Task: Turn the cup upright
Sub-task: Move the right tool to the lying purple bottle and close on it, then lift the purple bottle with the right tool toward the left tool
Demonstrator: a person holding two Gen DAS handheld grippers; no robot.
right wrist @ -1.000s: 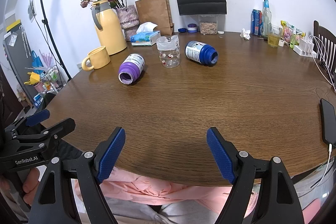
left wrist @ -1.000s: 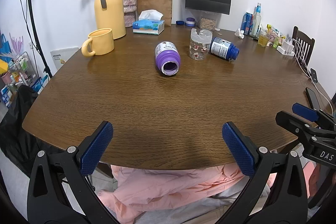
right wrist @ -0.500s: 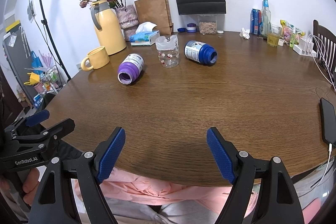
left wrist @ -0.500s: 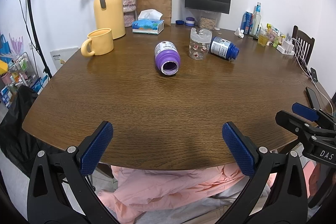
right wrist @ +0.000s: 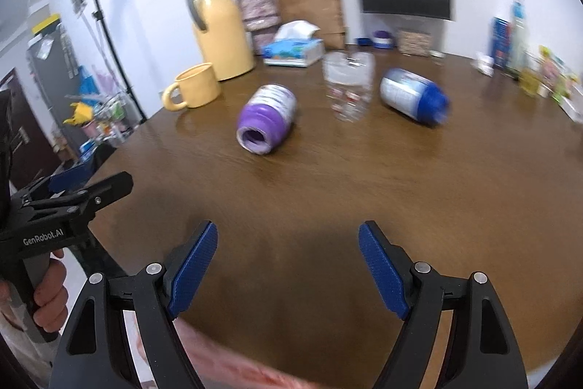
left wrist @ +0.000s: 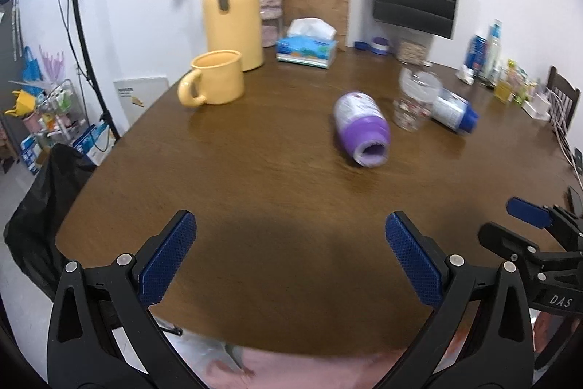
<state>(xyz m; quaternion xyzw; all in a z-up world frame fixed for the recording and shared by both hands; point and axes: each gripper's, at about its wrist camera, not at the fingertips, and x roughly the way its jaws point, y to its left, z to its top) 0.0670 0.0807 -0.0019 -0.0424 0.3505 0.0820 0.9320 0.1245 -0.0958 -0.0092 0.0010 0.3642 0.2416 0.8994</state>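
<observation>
A purple cup point(left wrist: 360, 128) lies on its side on the brown table point(left wrist: 255, 206), its open mouth facing me; it also shows in the right wrist view point(right wrist: 267, 119). A blue cup point(right wrist: 413, 101) lies on its side to the right, also in the left wrist view point(left wrist: 453, 113). A clear glass cup point(right wrist: 348, 84) stands between them, mouth down as far as I can tell. My left gripper point(left wrist: 291, 261) is open and empty over the table's near edge. My right gripper point(right wrist: 288, 272) is open and empty, to the right of the left one.
A yellow mug point(left wrist: 215, 82) and a yellow thermos point(left wrist: 233, 13) stand at the back left. A tissue box point(left wrist: 306, 50), paper bags point(left wrist: 315, 2) and a flower vase are at the back. Bottles and small items point(left wrist: 488, 57) crowd the far right edge.
Both grippers have moved forward over the table and closer to the cups, with the view swinging left. The cups have not moved. Both grippers stay open.
</observation>
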